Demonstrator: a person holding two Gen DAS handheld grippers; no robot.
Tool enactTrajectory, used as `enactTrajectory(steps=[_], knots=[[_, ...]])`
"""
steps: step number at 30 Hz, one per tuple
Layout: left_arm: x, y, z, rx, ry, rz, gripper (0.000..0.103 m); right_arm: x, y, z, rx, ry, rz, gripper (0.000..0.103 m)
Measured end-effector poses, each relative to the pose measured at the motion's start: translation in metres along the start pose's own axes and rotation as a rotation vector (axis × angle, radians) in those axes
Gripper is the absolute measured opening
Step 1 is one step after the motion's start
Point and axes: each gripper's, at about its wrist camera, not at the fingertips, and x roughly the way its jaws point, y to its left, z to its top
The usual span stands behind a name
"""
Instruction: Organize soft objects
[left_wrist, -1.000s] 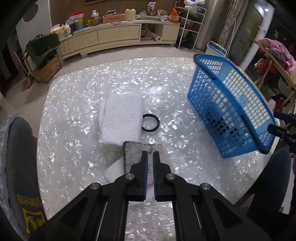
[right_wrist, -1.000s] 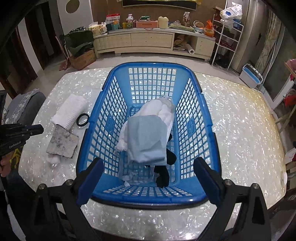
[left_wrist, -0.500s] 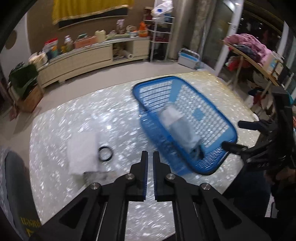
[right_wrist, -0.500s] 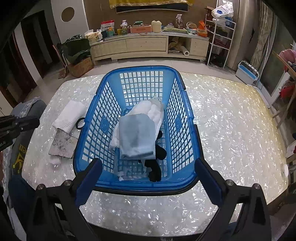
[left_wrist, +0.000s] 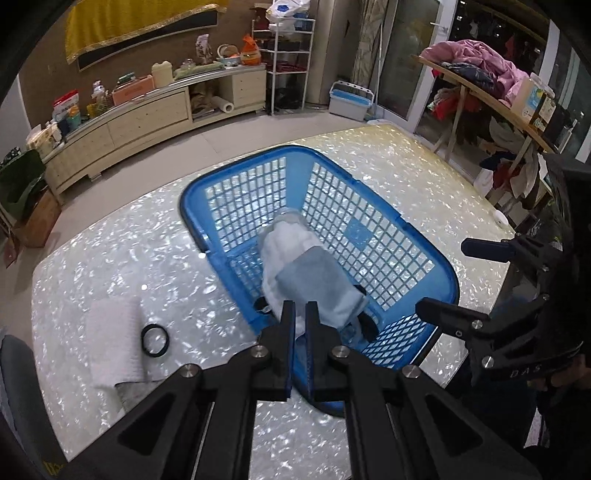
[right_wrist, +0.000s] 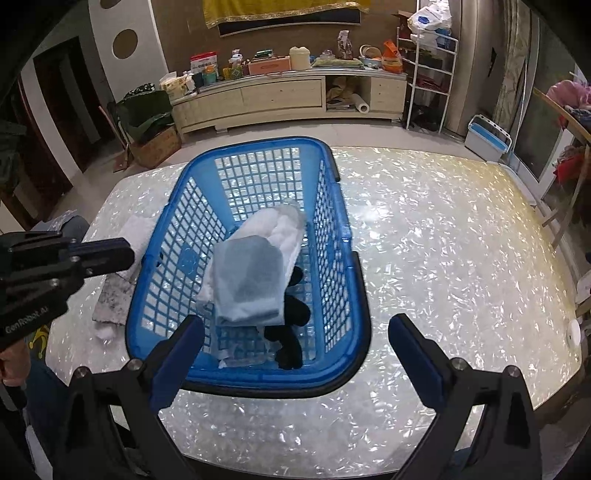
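Your left gripper (left_wrist: 300, 317) has its jaws pressed together with nothing between them, tips hanging over the near wall of the blue basket (left_wrist: 373, 236). Just past those tips, inside the basket, a grey-blue cloth (left_wrist: 314, 284) lies on a white towel (left_wrist: 286, 240). Left of your left jaws, on the table (left_wrist: 110, 266), sit a folded white towel (left_wrist: 112, 339) and a black ring (left_wrist: 155, 340). Your right gripper (right_wrist: 295, 350) stands wide apart, empty, straddling the basket's near rim, a black garment (right_wrist: 291, 332) between the jaws.

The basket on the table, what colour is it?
Blue basket, open-grid walls, dark rim; clearest in the right wrist view.
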Motion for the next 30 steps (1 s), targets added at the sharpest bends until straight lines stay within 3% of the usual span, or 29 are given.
enactTrajectory(steps=[3,5,6,8,11,16,20,30], knots=[[0.008,-0.007,0.003,0.015,0.001,-0.002,0.011,0.002,-0.004,-0.001,0.007,0.006,0.000,0.100],[0.009,-0.011,0.003,0.033,-0.003,0.000,0.042,0.001,-0.004,-0.001,0.008,0.005,0.002,0.100],[0.009,-0.013,0.003,0.039,-0.004,0.004,0.048,0.001,-0.004,-0.002,0.007,0.003,0.002,0.100],[0.008,-0.012,0.003,0.042,-0.015,0.017,0.071,0.000,-0.003,-0.002,0.005,0.003,0.002,0.100],[0.000,-0.014,0.002,0.060,-0.033,0.050,0.074,-0.001,0.000,-0.002,-0.001,0.005,0.002,0.100],[-0.010,-0.011,0.000,0.061,-0.027,0.045,0.074,-0.002,0.005,-0.001,-0.002,0.007,0.006,0.100],[-0.019,-0.006,-0.006,0.043,-0.026,0.062,0.084,-0.007,0.013,-0.001,-0.015,-0.002,0.013,0.100],[-0.046,0.021,-0.032,-0.043,-0.024,0.098,0.086,-0.018,0.049,0.001,-0.071,-0.029,0.056,0.100]])
